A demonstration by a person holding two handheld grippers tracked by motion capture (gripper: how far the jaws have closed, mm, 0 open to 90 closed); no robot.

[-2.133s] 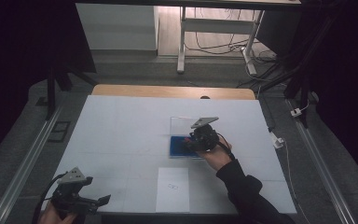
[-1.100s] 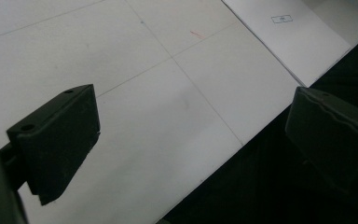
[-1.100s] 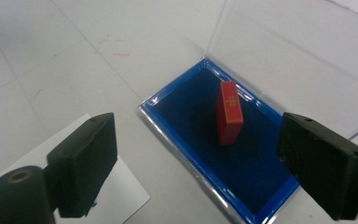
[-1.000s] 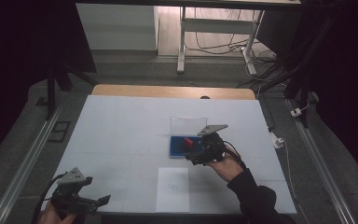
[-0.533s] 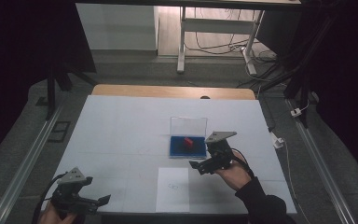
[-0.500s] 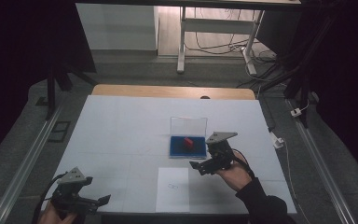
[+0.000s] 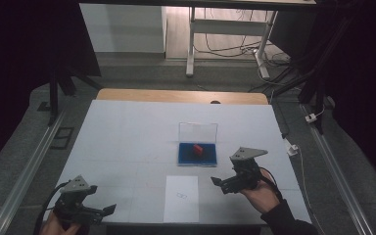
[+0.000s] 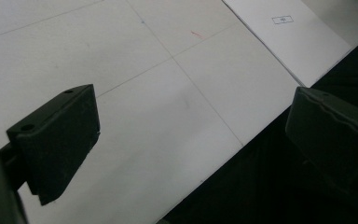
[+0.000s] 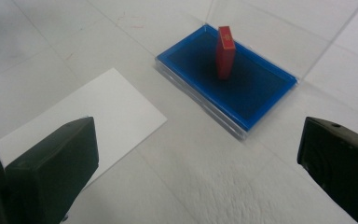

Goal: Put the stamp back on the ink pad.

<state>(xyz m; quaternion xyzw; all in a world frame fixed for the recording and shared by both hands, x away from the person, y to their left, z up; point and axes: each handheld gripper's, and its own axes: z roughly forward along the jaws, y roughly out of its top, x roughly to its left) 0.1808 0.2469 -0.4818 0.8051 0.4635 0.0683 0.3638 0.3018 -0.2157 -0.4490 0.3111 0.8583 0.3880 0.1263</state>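
A: High view first. Where is the red block [image 7: 198, 149]?

B: It stands inside the blue tray [image 7: 186, 156] of an open clear case, near the middle of the table [image 7: 127, 137], a little toward the right edge. The clear lid [image 7: 198, 131] is raised upright along the tray's far side.

A: Is the block upright?

B: Yes. In the right gripper view the block [image 9: 225, 51] stands on end on the tray [image 9: 261, 93], roughly at its centre, apart from the rim on all sides.

A: What lies nearest to the case?

B: A white sheet [image 7: 181, 198] lies flat between the case and the table's near edge, close to the tray but not touching it. It carries a small printed mark; I cannot read it.

A: And the right gripper [image 7: 219, 184]?

B: A hand [image 7: 264, 194] holds it near the table's right edge, beside the sheet and nearer the person than the tray. Its jaws stand wide apart and hold nothing. Its own camera looks between them at the tray and a corner of the sheet [image 9: 74, 126].

A: The left gripper [image 7: 108, 209]?

B: It sits at the table's near left corner, well apart from the case. In the left gripper view its jaws are spread wide over the bare table and its near edge, gripping nothing, with the sheet [image 8: 284, 37] farther off.
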